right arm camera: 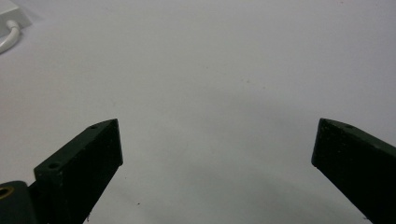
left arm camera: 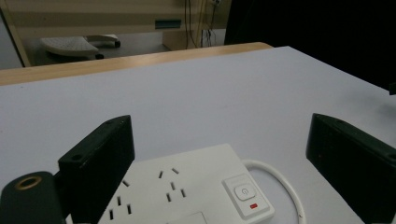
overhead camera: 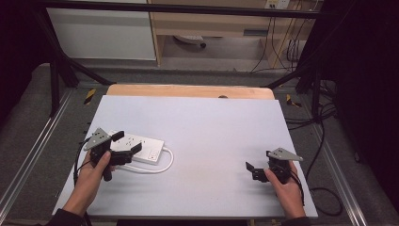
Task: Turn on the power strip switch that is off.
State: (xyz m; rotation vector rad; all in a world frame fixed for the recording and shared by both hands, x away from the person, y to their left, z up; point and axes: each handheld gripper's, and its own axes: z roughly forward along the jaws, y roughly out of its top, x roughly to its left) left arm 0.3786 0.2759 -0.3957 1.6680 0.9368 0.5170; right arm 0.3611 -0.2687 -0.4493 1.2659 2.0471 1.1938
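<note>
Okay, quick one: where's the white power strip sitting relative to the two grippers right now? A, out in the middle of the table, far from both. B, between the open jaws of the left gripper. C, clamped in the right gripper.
B: the left gripper has its jaws spread wide either side of the power strip, which lies flat on the table.

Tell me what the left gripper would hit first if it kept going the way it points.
Probably the power strip. The left gripper has its jaws open on either side of it, and the strip lies right between them, so going on would likely bring it against the strip's top. Depth is unclear.
</note>
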